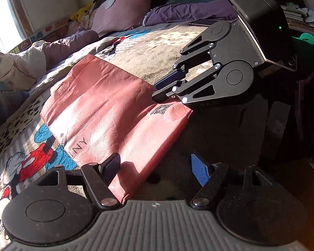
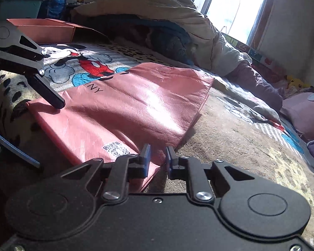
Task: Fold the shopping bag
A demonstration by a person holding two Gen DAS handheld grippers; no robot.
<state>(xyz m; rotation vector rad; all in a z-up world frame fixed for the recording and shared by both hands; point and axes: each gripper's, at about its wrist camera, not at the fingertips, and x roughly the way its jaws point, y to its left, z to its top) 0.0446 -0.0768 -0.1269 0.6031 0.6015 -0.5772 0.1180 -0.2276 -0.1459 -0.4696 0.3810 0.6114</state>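
2 grippers at pink bag point(image 1: 106, 108) near edge; left gripper point(image 1: 157, 167) wide, right gripper point(image 2: 158, 156) narrow.

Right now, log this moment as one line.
bag: flat on blanket | left tool: open, at near corner | right tool: slightly open, at QR-code corner | fold: not begun
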